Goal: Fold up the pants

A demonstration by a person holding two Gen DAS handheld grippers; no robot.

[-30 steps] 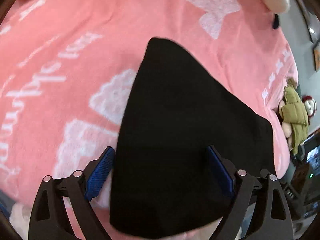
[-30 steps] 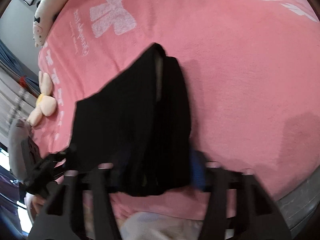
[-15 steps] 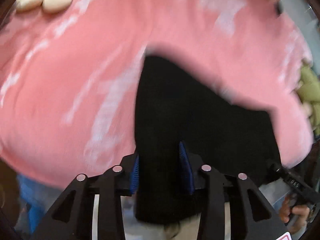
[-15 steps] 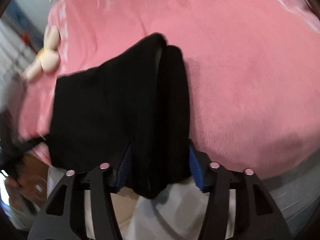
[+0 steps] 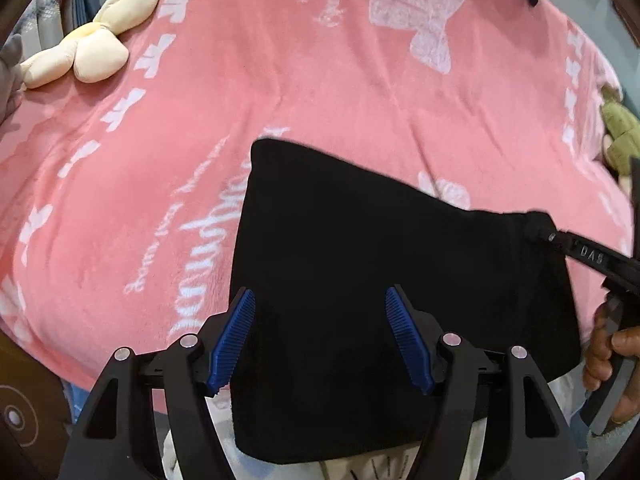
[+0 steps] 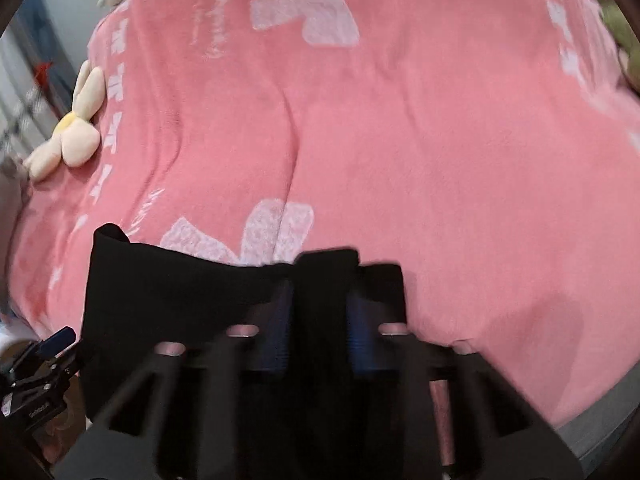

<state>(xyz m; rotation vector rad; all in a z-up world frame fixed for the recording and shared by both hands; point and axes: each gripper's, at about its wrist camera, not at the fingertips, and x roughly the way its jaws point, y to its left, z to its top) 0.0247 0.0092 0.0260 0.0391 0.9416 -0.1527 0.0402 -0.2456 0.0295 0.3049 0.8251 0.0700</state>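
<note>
The black pants (image 5: 384, 272) lie folded into a compact dark shape on the pink blanket (image 5: 280, 92) at the near edge of the bed, part hanging over it. My left gripper (image 5: 320, 336) is open, its blue pads apart over the near part of the pants, holding nothing. In the left wrist view my right gripper (image 5: 560, 240) grips the pants' far right corner. In the right wrist view my right gripper (image 6: 320, 320) is shut on a fold of the pants (image 6: 180, 292), which stretch away to the left.
A cream flower plush (image 5: 84, 48) lies at the blanket's far left, also in the right wrist view (image 6: 68, 136). A green plush toy (image 5: 620, 136) sits at the right edge. The bed's near edge drops off below the grippers.
My left gripper was shut on the pants half a second ago and has opened. My right gripper has closed tighter on its fold. The pants lie lower and flatter on the blanket.
</note>
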